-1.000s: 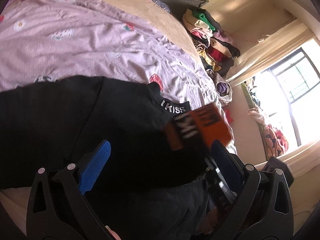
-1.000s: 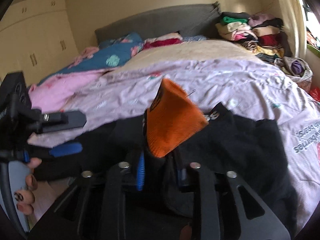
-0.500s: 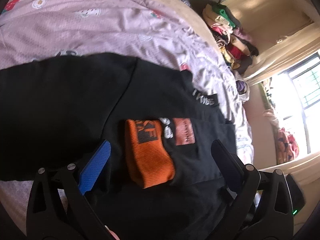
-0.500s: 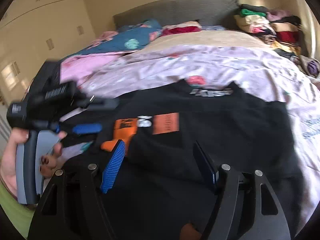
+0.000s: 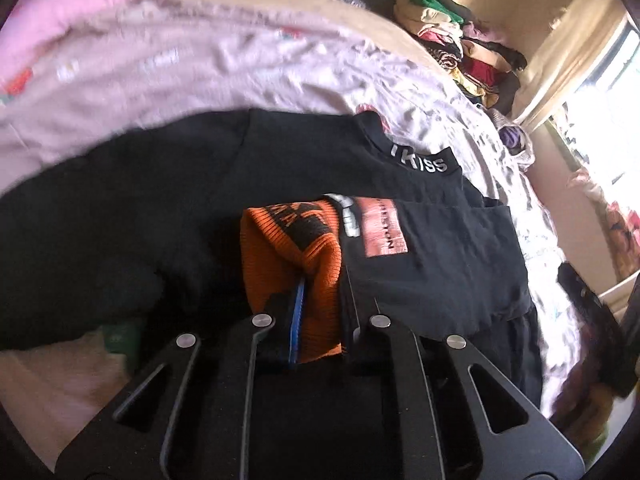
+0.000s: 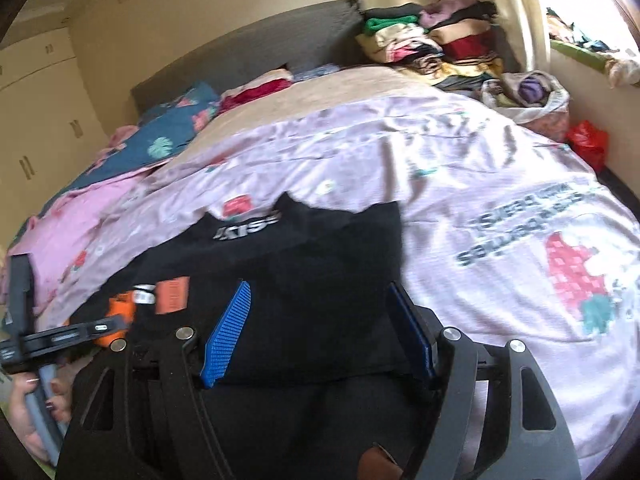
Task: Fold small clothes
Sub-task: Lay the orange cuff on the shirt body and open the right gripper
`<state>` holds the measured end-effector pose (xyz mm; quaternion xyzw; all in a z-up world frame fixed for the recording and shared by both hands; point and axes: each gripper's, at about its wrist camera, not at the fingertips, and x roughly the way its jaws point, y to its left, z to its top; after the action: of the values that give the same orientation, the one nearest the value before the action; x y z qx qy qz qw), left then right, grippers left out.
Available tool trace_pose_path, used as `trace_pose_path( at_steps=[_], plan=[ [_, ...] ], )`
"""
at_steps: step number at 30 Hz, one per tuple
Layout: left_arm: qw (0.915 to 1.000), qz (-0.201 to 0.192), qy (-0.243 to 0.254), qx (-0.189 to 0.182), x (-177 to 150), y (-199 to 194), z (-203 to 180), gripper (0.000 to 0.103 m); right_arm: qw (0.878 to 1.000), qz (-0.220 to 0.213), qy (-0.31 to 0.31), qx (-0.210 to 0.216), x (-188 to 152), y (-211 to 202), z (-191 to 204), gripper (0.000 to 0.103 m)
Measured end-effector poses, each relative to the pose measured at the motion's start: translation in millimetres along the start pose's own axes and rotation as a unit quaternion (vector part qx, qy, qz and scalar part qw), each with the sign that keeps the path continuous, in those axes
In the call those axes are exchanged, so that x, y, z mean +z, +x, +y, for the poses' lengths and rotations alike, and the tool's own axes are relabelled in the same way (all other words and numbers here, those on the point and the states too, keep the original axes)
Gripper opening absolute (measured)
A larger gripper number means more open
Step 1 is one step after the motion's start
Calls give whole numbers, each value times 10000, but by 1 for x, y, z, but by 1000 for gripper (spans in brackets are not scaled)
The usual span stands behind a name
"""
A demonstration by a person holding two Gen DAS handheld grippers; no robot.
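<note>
Left wrist: a lilac bedspread [image 5: 248,64] under a black top [image 5: 168,208] — the left gripper [image 5: 324,304] is clamped on its orange cuff [image 5: 292,248].

Right wrist: headboard [image 6: 256,48] and clothes pile [image 6: 432,44] behind; the right gripper [image 6: 320,332], spread wide and holding nothing, hovers over the top.

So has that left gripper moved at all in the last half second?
Yes. The left gripper has gone from hanging open in front of the orange cuff to being shut on it, while the black top lies on the bed as before.
</note>
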<state>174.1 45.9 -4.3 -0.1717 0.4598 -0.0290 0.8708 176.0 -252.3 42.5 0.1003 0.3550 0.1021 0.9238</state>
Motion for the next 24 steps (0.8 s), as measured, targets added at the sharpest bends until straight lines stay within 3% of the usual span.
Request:
trace_pose_path(
  at_steps=[4, 7, 14, 20, 24],
  plan=[
    [9995, 179, 117, 231, -4, 7, 2, 11, 9997, 140, -7, -198, -3, 7, -10, 69],
    [9992, 248, 83, 307, -5, 8, 7, 21, 9990, 270, -142, -313, -7, 14, -5, 69],
    [9970, -386, 207, 631, 2, -26, 4, 24, 9983, 399, -427, -73, -11, 22, 13, 69],
    [9987, 78, 378, 320, -6, -4, -14, 27, 9940, 849, -671, -135, -22, 42, 28, 69],
    [9978, 291, 322, 494, -17, 14, -7, 37, 9895, 1282, -574, -350, -31, 60, 19, 69]
  ],
)
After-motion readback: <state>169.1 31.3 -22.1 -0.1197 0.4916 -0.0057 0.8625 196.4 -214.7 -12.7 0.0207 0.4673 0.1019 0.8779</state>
